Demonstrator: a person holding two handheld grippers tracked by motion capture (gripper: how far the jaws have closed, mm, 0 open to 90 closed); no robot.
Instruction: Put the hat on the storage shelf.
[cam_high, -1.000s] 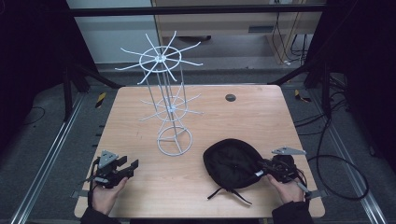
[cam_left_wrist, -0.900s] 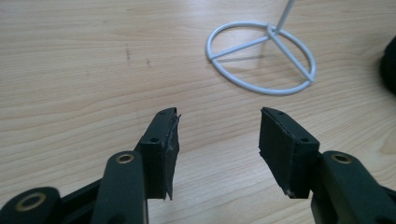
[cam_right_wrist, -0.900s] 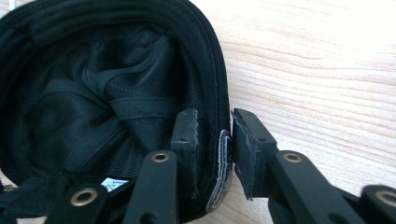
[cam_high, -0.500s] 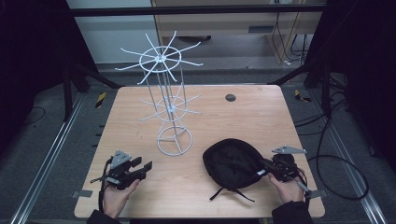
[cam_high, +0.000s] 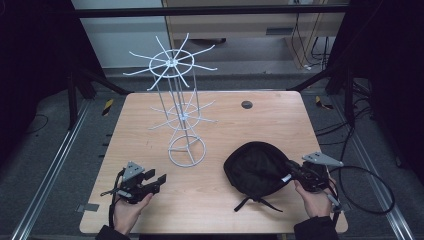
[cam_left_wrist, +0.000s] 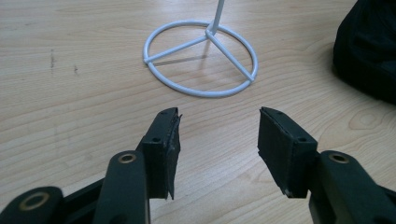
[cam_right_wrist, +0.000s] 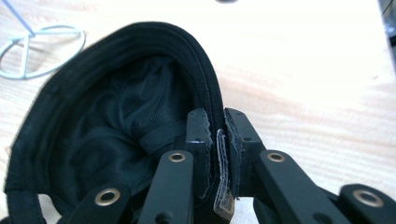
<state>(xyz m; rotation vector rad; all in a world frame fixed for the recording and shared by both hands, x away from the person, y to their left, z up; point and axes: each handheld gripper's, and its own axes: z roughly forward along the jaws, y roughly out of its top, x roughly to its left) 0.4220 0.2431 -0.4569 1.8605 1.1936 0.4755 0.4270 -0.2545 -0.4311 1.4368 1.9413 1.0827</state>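
Observation:
A black cap (cam_high: 255, 169) lies upside down on the wooden table (cam_high: 260, 120), its hollow inside (cam_right_wrist: 116, 140) facing up. My right gripper (cam_high: 294, 172) is shut on the cap's rim at its right side; in the right gripper view the two jaws pinch the rim and a small label (cam_right_wrist: 223, 177). My left gripper (cam_high: 152, 181) rests low at the table's front left, open, with nothing between its fingers (cam_left_wrist: 166, 144). A white wire display stand (cam_high: 177, 95) rises at the table's middle; its ring base (cam_left_wrist: 201, 58) lies just ahead of the left gripper.
A small dark round hole (cam_high: 246, 104) sits near the table's far edge. The cap's strap (cam_high: 250, 202) trails toward the front edge. Cables (cam_high: 365, 175) run on the floor at the right. Metal rails (cam_high: 55, 165) flank the table's left.
My left gripper has moved right and slightly forward along the front of the table, toward the stand's base. The right gripper has stayed shut on the cap's rim.

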